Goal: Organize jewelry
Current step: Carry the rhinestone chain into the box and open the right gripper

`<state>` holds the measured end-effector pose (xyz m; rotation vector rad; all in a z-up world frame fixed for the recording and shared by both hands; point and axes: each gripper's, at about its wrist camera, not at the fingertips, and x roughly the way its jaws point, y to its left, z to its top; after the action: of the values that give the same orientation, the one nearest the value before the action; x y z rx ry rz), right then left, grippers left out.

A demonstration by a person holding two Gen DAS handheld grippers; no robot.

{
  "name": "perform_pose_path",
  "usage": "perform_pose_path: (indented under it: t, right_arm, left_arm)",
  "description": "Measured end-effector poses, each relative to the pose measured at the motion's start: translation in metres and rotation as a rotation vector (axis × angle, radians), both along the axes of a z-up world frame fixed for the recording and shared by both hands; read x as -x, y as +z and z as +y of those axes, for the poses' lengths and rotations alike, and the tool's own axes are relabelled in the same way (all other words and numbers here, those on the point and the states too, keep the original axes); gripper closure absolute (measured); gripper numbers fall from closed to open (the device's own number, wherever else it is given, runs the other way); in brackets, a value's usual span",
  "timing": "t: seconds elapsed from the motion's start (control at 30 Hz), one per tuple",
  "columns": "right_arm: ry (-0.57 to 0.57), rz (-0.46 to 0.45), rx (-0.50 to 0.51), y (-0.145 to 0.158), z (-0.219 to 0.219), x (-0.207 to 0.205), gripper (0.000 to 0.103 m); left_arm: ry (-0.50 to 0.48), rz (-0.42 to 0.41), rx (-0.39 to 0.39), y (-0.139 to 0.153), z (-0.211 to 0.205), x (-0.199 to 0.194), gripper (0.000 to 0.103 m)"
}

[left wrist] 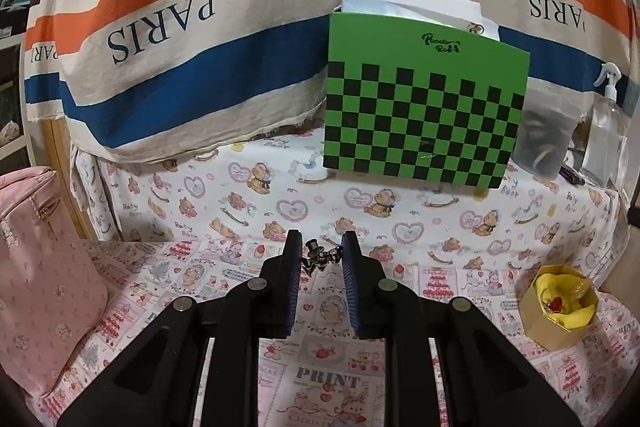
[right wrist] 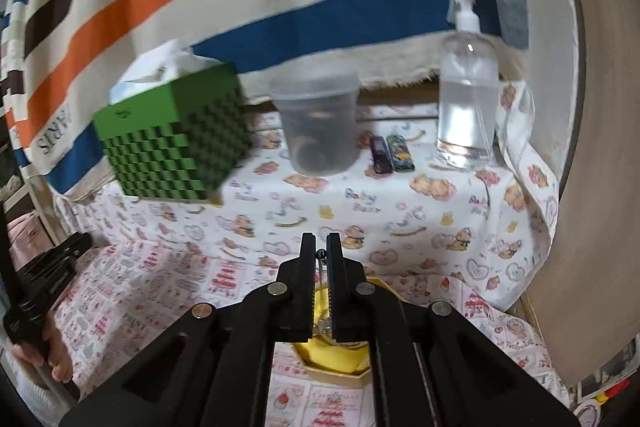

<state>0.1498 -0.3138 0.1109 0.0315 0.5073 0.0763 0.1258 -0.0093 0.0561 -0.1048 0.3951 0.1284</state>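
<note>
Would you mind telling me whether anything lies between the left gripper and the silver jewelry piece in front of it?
Nothing visible does. The left gripper is open, and the silver jewelry piece already sits between its fingertips, on the patterned cloth, with no object in between.

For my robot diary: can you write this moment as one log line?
left gripper: open around silver charm | right gripper: shut on thin jewelry piece, above hexagonal box with yellow lining
</note>
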Motion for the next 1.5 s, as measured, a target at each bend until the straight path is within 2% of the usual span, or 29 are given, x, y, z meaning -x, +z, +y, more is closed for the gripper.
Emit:
perform_pose_path:
  t: [0.1,0.23,0.27,0.3,0.37,0.5,0.6,0.67,0.7,0.77,0.87,0.97,1.1,1.23,1.33,1.4,1.5]
  right_arm:
    - [-0.018,0.037,-0.010,-0.015,-0.006,-0.016,0.097]
    - [-0.013,0.066,-0.047,-0.034,-0.014,-0.027,0.096]
    - [-0.010,0.080,-0.071,-0.039,-0.019,-0.029,0.092]
    - [-0.001,0.093,-0.093,-0.042,-0.022,-0.030,0.079]
    - [-0.004,0.128,-0.139,-0.049,-0.030,-0.035,0.067]
    - [-0.008,0.177,-0.203,-0.056,-0.047,-0.037,0.067]
    - [-0.031,0.196,-0.171,-0.056,-0.054,-0.035,0.067]
    - [-0.049,0.189,-0.144,-0.057,-0.057,-0.030,0.065]
    - [-0.054,0.184,-0.134,-0.059,-0.058,-0.028,0.060]
    - [-0.071,0.165,-0.100,-0.062,-0.060,-0.024,0.056]
    - [-0.066,0.158,-0.092,-0.067,-0.064,-0.024,0.053]
    - [-0.066,0.155,-0.111,-0.069,-0.071,-0.025,0.053]
    - [-0.052,0.130,-0.121,-0.068,-0.083,-0.021,0.041]
    - [-0.053,0.130,-0.198,-0.065,-0.098,-0.020,0.034]
    - [-0.088,0.122,-0.221,-0.062,-0.108,-0.017,0.031]
    - [-0.113,0.105,-0.233,-0.060,-0.114,-0.015,0.025]
    - [-0.167,0.093,-0.265,-0.058,-0.126,-0.013,0.025]
  left_arm:
    - [-0.054,-0.004,0.045,0.002,-0.003,0.003,0.084]
    - [-0.041,-0.059,-0.025,0.005,-0.015,0.011,0.084]
    - [-0.051,-0.073,-0.032,0.006,-0.017,0.013,0.084]
    - [-0.069,-0.087,-0.029,0.006,-0.019,0.015,0.084]
    - [-0.096,-0.095,-0.031,0.006,-0.023,0.016,0.084]
    - [-0.111,-0.066,-0.064,0.002,-0.038,0.010,0.084]
    - [-0.133,-0.032,-0.056,0.001,-0.050,0.002,0.084]
    - [-0.163,-0.032,-0.046,0.003,-0.058,0.001,0.084]
    - [-0.177,-0.046,-0.062,0.004,-0.064,0.003,0.084]
    - [-0.192,-0.075,-0.113,0.007,-0.076,0.008,0.084]
    - [-0.215,-0.062,-0.136,0.008,-0.094,0.005,0.084]
    - [-0.231,-0.047,-0.142,0.007,-0.113,-0.002,0.084]
    - [-0.284,-0.001,-0.107,0.006,-0.143,-0.019,0.084]
    - [-0.389,0.068,-0.060,0.004,-0.174,-0.035,0.084]
    - [-0.430,0.084,-0.080,0.005,-0.200,-0.041,0.084]
    - [-0.458,0.090,-0.079,0.006,-0.212,-0.044,0.084]
    - [-0.481,0.101,-0.079,0.005,-0.226,-0.047,0.084]
